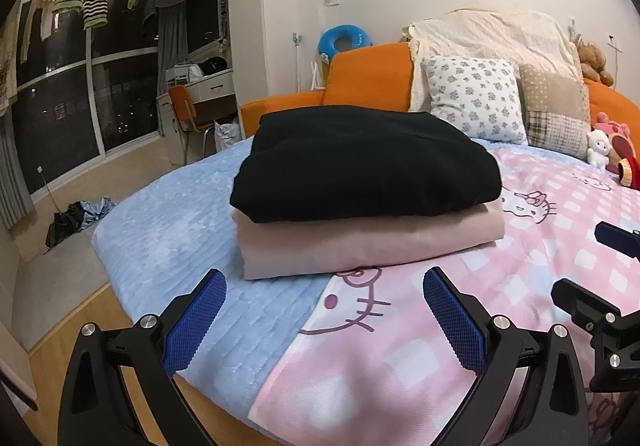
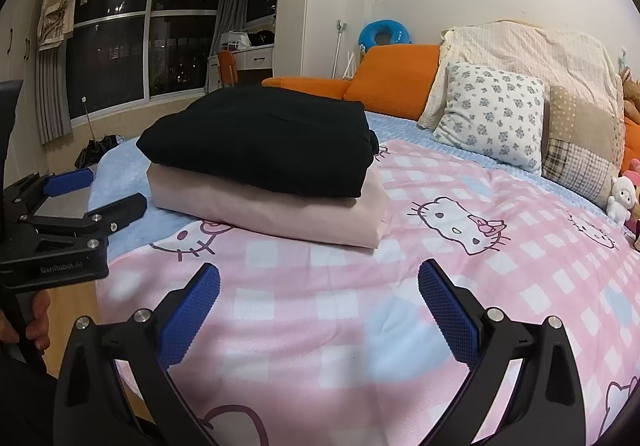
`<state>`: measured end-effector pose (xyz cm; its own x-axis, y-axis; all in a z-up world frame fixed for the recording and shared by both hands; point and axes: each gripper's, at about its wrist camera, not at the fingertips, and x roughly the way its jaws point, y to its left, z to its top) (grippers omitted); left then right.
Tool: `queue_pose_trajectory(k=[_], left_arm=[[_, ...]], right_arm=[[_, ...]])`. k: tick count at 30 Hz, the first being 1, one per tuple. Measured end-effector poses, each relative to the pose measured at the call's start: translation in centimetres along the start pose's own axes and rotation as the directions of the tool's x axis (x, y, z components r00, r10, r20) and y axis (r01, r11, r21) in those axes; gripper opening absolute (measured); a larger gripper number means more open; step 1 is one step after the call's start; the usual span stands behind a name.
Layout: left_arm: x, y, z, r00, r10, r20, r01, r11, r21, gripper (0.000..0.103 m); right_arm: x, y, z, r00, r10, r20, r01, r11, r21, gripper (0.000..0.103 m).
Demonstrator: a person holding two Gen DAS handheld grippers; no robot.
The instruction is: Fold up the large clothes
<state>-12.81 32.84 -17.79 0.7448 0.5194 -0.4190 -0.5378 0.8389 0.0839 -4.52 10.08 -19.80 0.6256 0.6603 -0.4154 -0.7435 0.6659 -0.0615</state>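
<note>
Garments: two, folded and stacked on the bed [image 1: 168,214]; black garment [image 1: 360,162] atop pink garment [image 1: 360,242]. Left gripper [image 1: 320,286] and right gripper [image 2: 318,282]: jaws wide, holding nothing.

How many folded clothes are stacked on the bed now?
2. The black garment lies on top, and the pink garment lies directly under it, on the bed. A thinner piece hidden between them cannot be excluded.

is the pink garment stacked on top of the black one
No, the folded black garment lies on top of the folded pink garment on the bed.
</note>
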Motion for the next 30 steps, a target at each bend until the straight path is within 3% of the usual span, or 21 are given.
queue_pose_trajectory(k=[30], left_arm=[[0.12,-0.16,-0.17,0.999,-0.027,0.017,0.026,0.999,0.026,0.100]], right_arm=[[0.23,-0.62,-0.81,0.999,0.001,-0.033,0.000,1.000,0.004,0.098]])
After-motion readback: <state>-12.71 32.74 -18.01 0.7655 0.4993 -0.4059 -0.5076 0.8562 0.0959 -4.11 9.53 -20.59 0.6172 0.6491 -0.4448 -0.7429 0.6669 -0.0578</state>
